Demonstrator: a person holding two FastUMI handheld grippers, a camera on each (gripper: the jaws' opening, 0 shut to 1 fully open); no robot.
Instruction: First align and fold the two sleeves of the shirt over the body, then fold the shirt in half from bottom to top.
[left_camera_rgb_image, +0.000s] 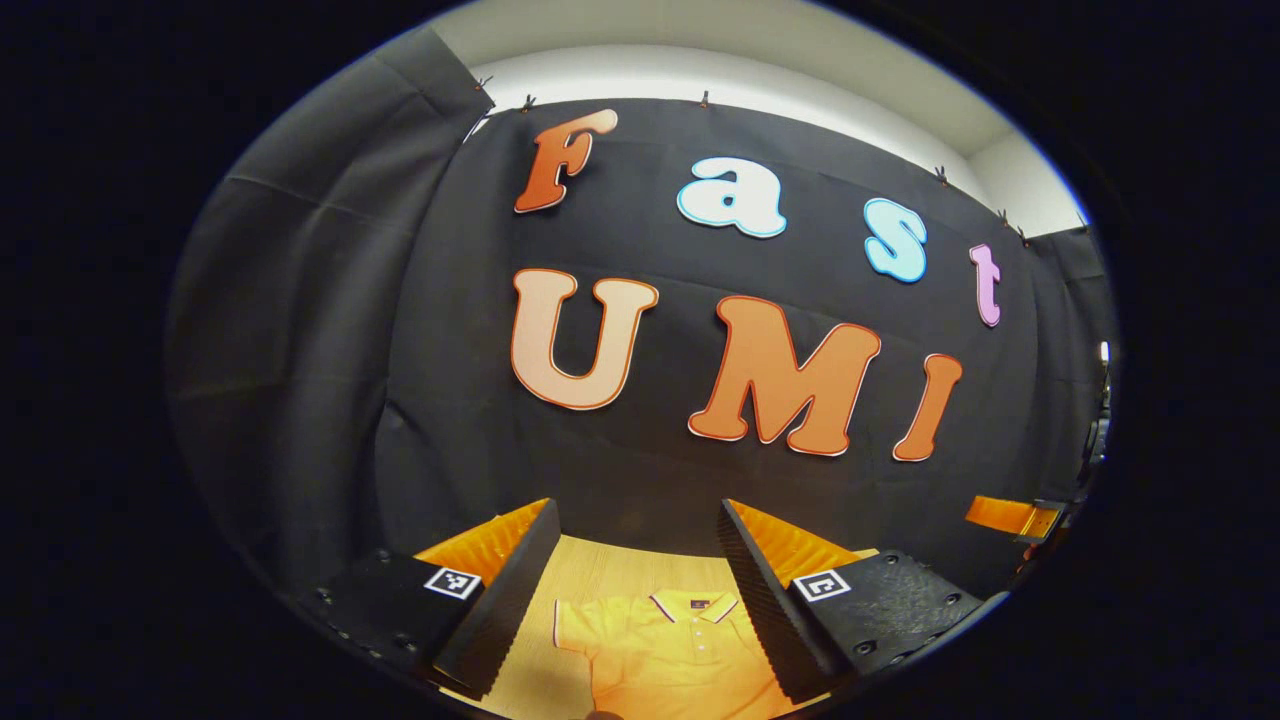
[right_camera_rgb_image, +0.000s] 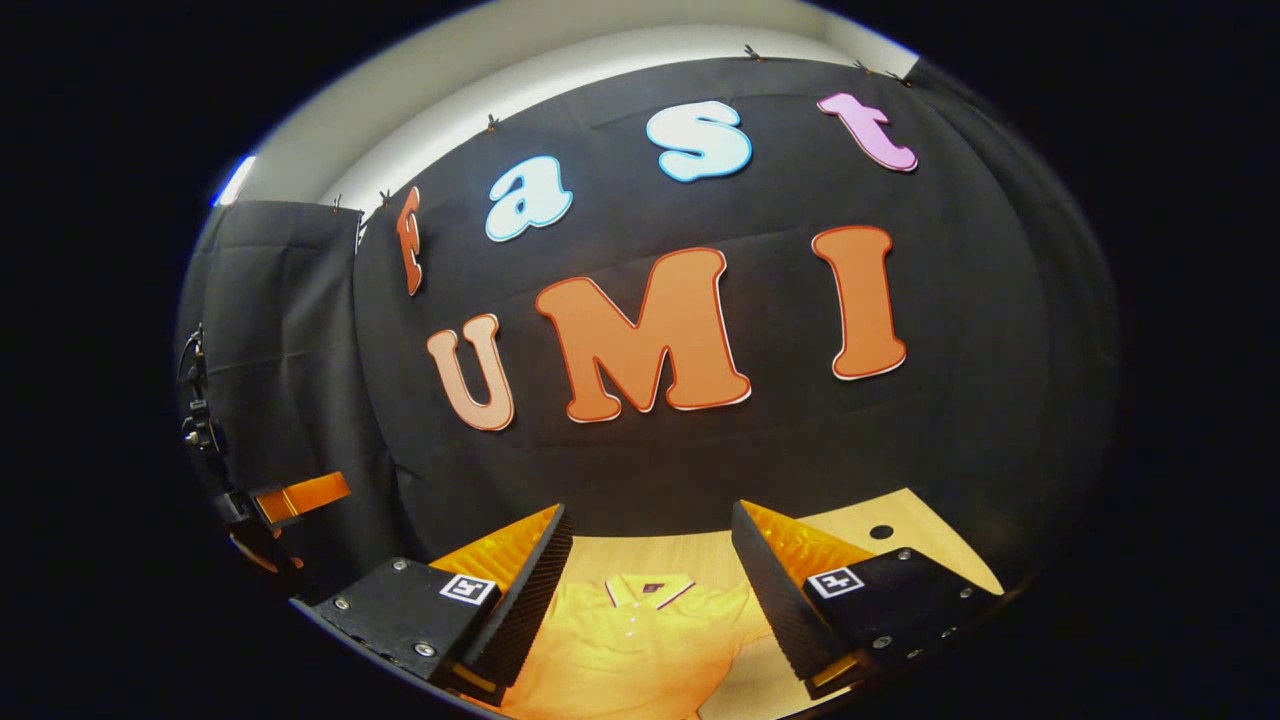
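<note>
A yellow polo shirt (left_camera_rgb_image: 665, 650) lies flat on the light wooden table (left_camera_rgb_image: 600, 570), collar toward the far wall. In the left gripper view its collar and one short sleeve show between the fingers of my left gripper (left_camera_rgb_image: 640, 520), which hangs open high above the table. The right gripper view has the same shirt (right_camera_rgb_image: 630, 640) with its collar and buttoned placket between the fingers of my right gripper (right_camera_rgb_image: 650, 525), also open and well above it. The other gripper shows at the far right edge of the left gripper view (left_camera_rgb_image: 1010, 515) and at the far left edge of the right gripper view (right_camera_rgb_image: 300, 497).
The black cloth wall (left_camera_rgb_image: 640, 440) stands close behind the table's far edge. A small dark round hole (right_camera_rgb_image: 881, 532) marks the table at the right in the right gripper view. Dark equipment (right_camera_rgb_image: 195, 420) hangs at the left edge of that view.
</note>
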